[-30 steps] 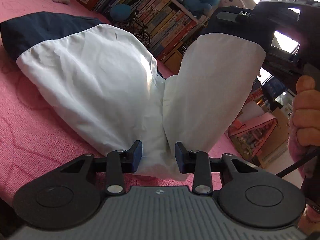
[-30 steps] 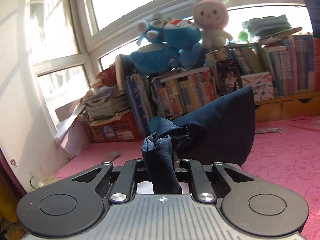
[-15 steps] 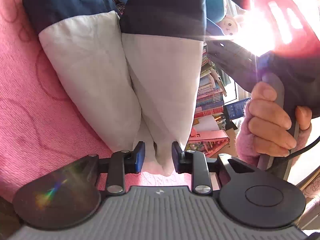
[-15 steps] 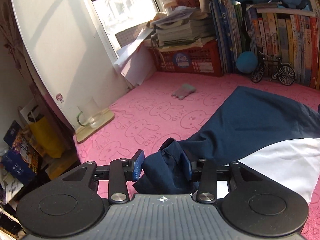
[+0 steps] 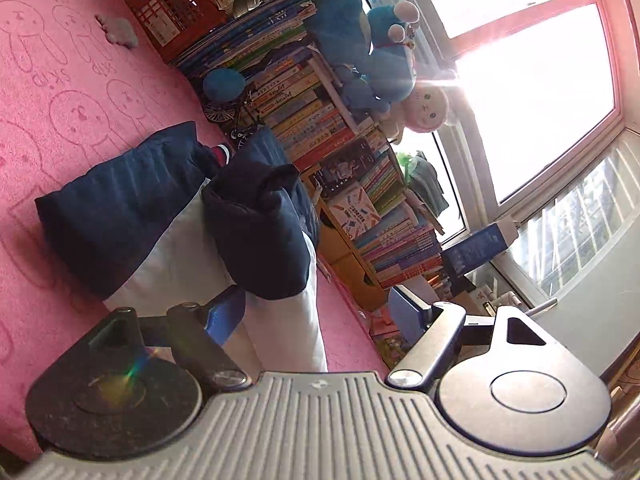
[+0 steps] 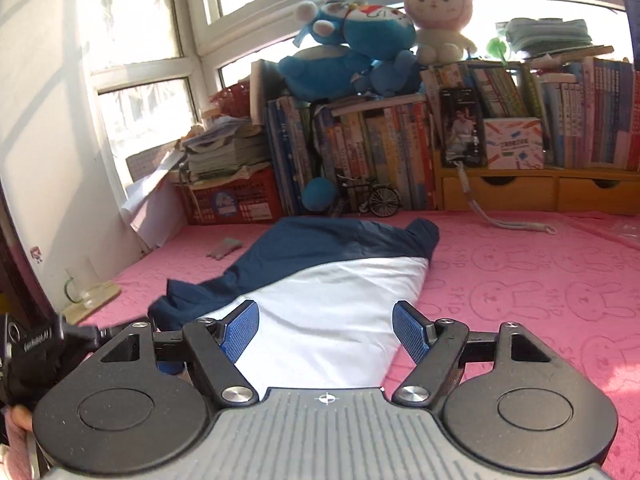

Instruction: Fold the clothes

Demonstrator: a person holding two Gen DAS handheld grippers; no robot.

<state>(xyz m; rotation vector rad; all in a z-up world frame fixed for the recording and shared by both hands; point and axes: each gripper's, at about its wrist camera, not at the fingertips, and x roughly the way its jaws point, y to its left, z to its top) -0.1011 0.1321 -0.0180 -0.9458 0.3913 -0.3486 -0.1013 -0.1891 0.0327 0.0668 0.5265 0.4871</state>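
Observation:
A navy and white garment [image 6: 340, 276] lies on the pink mat [image 6: 540, 280], one half laid over the other. In the left wrist view the garment [image 5: 168, 232] shows its navy ends bunched at the far side, near the books. My left gripper [image 5: 320, 316] has its jaws opening wide; the white cloth runs between them but the pads do not press on it. My right gripper [image 6: 324, 330] hovers over the white part, jaws also opening, blue pads [image 6: 240, 328] clear of the cloth. A hand [image 6: 16, 432] on the other tool shows at lower left.
Rows of books [image 6: 400, 152] with plush toys [image 6: 360, 40] on top line the mat's far edge. A red crate [image 6: 232, 200], a model bicycle [image 6: 376, 200] and a blue ball [image 6: 318, 194] stand there. A grey rag [image 6: 224, 248], a glass cup [image 6: 78, 284] and a cord [image 6: 508, 222] lie around.
Both grippers have let go: the right released the navy end, the left the white hem. The lifted half has come down over the other half. Both jaws have spread wide.

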